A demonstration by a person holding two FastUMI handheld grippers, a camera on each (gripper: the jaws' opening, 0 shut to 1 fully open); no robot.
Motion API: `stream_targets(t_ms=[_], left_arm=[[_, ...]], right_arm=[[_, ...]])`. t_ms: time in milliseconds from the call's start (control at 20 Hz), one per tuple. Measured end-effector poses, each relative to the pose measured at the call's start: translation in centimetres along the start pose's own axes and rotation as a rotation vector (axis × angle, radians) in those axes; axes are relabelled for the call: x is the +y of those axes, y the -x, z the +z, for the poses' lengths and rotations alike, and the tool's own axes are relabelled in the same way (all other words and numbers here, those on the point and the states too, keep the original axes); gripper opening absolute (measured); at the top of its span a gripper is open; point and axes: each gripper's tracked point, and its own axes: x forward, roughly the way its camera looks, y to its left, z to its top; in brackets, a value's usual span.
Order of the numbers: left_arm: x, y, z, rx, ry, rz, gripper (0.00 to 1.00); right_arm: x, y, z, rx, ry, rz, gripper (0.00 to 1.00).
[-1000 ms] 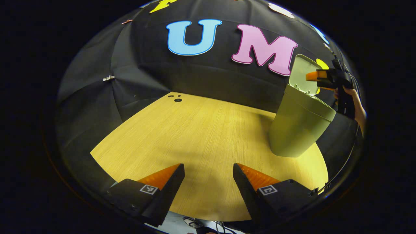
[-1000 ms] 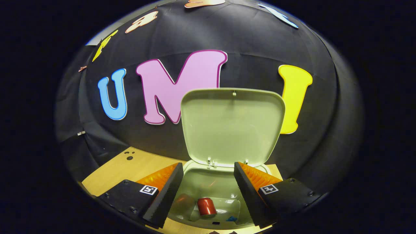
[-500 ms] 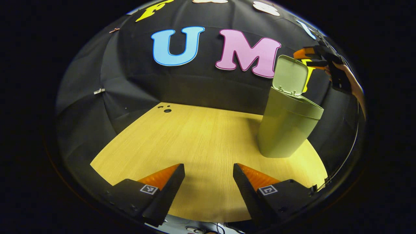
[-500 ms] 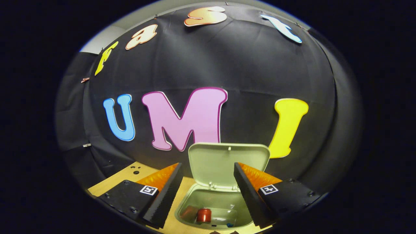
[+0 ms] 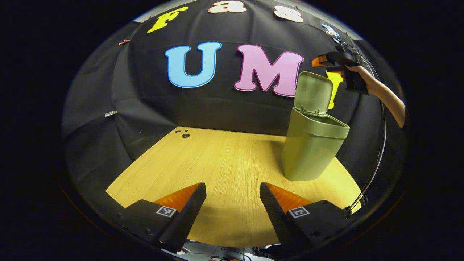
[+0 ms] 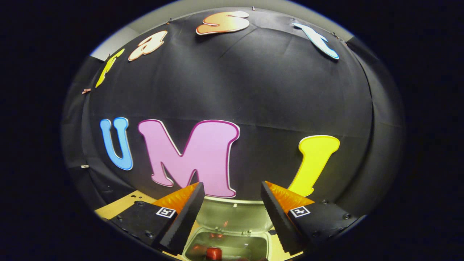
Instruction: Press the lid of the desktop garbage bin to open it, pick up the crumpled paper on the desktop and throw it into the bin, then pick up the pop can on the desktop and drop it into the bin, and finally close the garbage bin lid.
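The green bin (image 5: 311, 148) stands on the right side of the wooden table (image 5: 217, 163) with its lid (image 5: 314, 92) tipped up and back. Above and behind the lid a hand (image 5: 377, 88) holds my right gripper (image 5: 320, 61). In the right gripper view that gripper (image 6: 232, 192) is open and empty, high over the bin's mouth (image 6: 232, 246). The lid's inside (image 6: 235, 216) shows between its fingers, and the red pop can (image 6: 214, 253) lies in the bin. My left gripper (image 5: 232, 192) is open and empty over the table's near edge, left of the bin.
Small dark holes (image 5: 185, 135) mark the table's far left corner. A thin cable (image 5: 380, 145) hangs in an arc to the right of the bin. Black cloth walls close the table in at the back and on both sides.
My right gripper has risen well above the bin, so the lid and can sank low in its view. The left gripper has drawn back from the bin. Both stayed open.
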Motion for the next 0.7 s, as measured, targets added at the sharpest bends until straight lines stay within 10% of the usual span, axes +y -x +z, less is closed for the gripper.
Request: stream_targets(t_ms=[700], left_arm=[[1.1,-3.1,1.2,0.016,0.107,0.157,0.96]], right_arm=[[1.5,-5.8,-4.0,0.119,-0.069,0.094,0.96]])
